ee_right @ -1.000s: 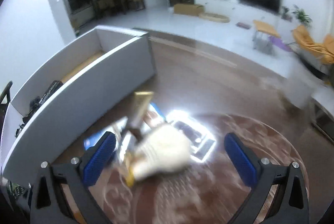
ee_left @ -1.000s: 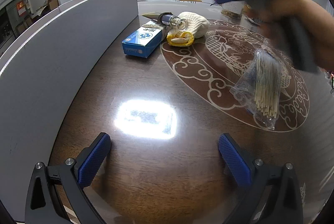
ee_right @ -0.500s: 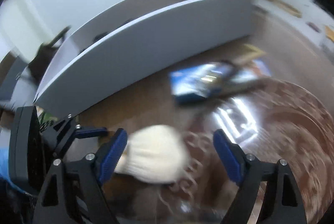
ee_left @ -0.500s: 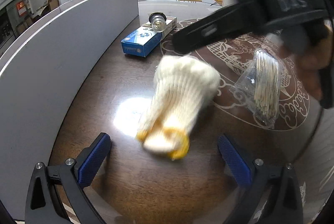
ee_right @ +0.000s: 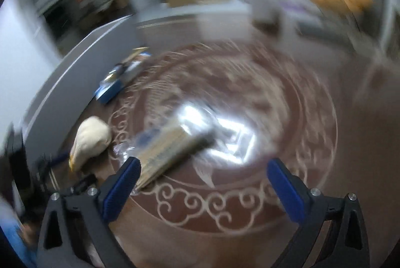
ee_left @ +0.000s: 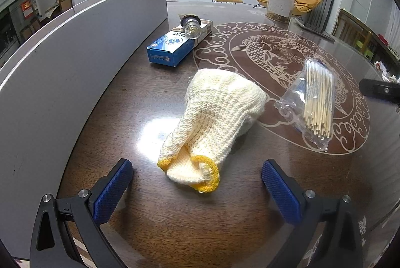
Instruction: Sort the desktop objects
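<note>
The glove (ee_left: pixel 215 123) lay on the worktop (ee_left: pixel 155 223) before the gaping left tool (ee_left: pixel 197 190); the right tool (ee_right: pixel 203 183), blurred, had just reopened, seemingly empty.

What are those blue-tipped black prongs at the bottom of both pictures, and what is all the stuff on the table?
There is no robot here: a person holds a hand tool with two jaws in each hand, and each tool carries a wide-angle camera looking forward along its jaws. The sharp picture comes from the left gripper, the blurred one from the right gripper, which is moving. Both sets of jaws stand wide open and hold nothing; the right ones have just been opening.

On the dark wooden table lie a cream knitted glove with a yellow cuff, just ahead of the left jaws, a clear bag of wooden sticks, and a blue box with a small glass bottle on top. A grey partition runs along the left. In the blurred view the bag of sticks lies just ahead of the right jaws.
</note>
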`<state>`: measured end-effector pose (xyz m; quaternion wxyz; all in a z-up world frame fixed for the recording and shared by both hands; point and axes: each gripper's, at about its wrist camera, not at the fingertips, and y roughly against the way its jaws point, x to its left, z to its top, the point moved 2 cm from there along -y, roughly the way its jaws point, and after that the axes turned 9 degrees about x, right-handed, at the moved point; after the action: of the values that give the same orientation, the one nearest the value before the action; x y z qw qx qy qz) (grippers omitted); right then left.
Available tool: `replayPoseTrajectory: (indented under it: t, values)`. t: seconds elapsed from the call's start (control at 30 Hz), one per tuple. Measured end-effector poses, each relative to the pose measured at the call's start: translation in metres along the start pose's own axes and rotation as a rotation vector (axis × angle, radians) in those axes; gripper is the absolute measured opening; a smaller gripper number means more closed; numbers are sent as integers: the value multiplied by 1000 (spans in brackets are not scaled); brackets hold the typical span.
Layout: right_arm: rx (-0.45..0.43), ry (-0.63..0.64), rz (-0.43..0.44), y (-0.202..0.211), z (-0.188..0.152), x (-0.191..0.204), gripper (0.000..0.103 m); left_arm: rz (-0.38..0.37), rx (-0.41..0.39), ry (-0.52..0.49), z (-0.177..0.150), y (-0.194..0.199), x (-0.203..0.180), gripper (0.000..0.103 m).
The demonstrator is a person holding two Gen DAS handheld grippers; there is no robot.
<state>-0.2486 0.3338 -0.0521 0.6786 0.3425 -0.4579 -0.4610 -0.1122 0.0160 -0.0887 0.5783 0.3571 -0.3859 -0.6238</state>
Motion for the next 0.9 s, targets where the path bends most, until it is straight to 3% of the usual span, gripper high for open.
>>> replayPoseTrajectory:
  t: [0.07, 0.17, 0.43, 0.63, 0.9]
  values:
    - [20, -116, 35, -2, -1, -11, 101, 0, 0, 0, 0, 0, -1, 103]
    - [26, -172, 34, -12, 2, -9, 101, 0, -1, 0, 0, 0, 0, 103]
    - [-12, -71, -112, -37, 22, 30, 103, -1, 0, 0, -2, 1, 0, 103]
    - [-33, -54, -127, -53, 30, 49, 103, -1, 0, 0, 0, 0, 0, 103]
    - [-11, 96, -218, -66, 25, 70, 103, -1, -1, -2, -2, 1, 1, 103]
